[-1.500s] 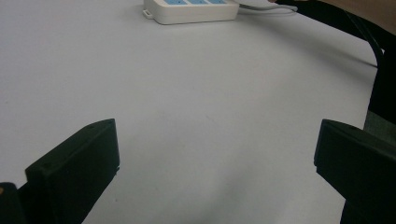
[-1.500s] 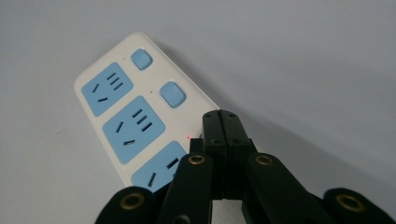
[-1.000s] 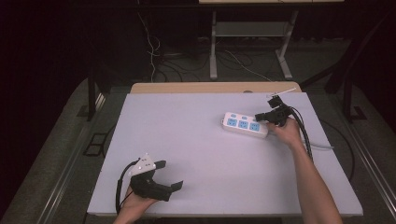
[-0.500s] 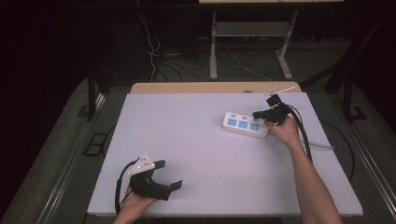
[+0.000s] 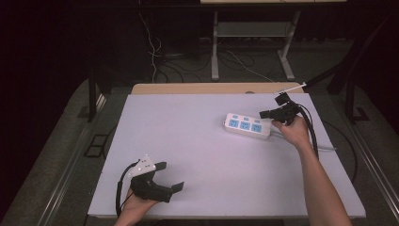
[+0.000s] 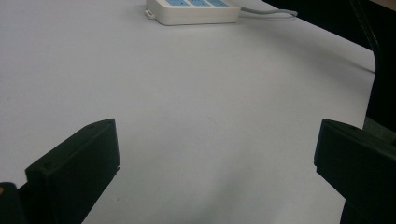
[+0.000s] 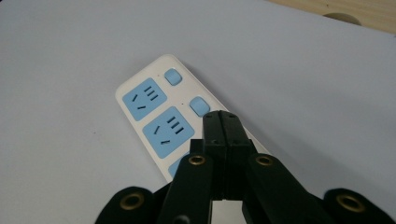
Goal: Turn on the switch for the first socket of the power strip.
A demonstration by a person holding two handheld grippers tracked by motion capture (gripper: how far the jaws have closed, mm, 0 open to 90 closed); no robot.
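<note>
A white power strip (image 5: 247,126) with blue sockets and blue switch buttons lies on the white table at the right; it also appears as the power strip (image 7: 159,119) and the power strip (image 6: 191,10). My right gripper (image 5: 263,114) hovers at the strip's right end, jaws pressed together with nothing between them; in its own view the right gripper (image 7: 221,115) sits just above the strip beside a blue button (image 7: 200,105). My left gripper (image 5: 168,175) rests near the front left of the table, jaws wide apart and empty, seen as the left gripper (image 6: 215,158) over bare tabletop.
The strip's white cord (image 5: 324,147) runs off to the right. Black gripper cables (image 5: 310,127) trail along the right forearm. A wooden strip (image 5: 207,88) edges the table's far side. A metal frame and cables (image 5: 221,52) stand on the floor behind.
The right gripper has shifted slightly over the strip's right end. The left gripper has stayed put.
</note>
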